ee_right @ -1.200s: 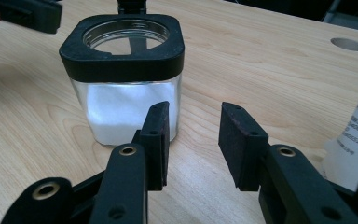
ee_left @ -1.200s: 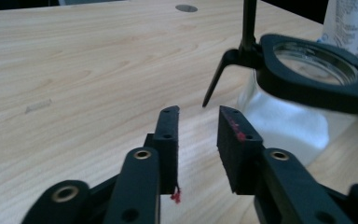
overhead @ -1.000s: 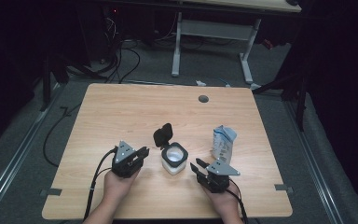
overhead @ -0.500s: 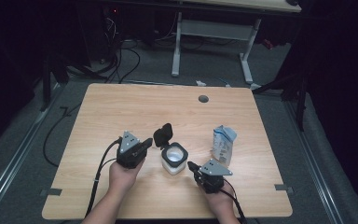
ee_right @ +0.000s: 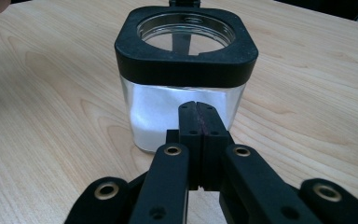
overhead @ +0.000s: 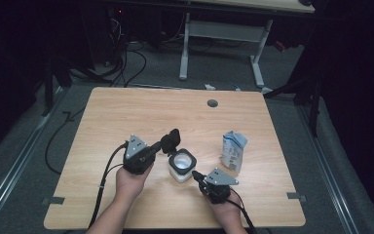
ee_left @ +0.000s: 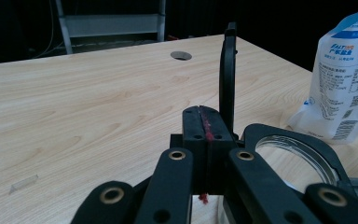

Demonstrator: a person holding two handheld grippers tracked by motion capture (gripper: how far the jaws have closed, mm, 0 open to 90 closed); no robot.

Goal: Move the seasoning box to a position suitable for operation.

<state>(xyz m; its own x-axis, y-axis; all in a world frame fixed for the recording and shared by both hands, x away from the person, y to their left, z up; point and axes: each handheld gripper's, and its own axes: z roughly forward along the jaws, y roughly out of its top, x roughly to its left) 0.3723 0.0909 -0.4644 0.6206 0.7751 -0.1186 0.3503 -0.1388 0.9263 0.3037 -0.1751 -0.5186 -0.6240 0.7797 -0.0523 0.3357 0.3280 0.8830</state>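
Since the earlier frames both grippers have shifted toward the jar and both pairs of jaws have just been closing, with nothing between them. On the left, the left gripper (overhead: 154,148) sits raised beside the upright black lid (overhead: 170,141), jaws pressed flat together and empty. In the middle, the jar (overhead: 181,165) stands on the table (overhead: 126,112): a square clear body with a black collar (ee_right: 186,51), part full of white powder, its hinged lid tipped open. It looks rigid and fairly light, but the clear walls are probably smooth and slippery, so the matte collar or two opposite flat sides seem the safest hold. The right gripper (overhead: 197,174) points at the jar's near wall, jaws shut and empty. Farther right stands a soft white bag (overhead: 234,150), well apart.
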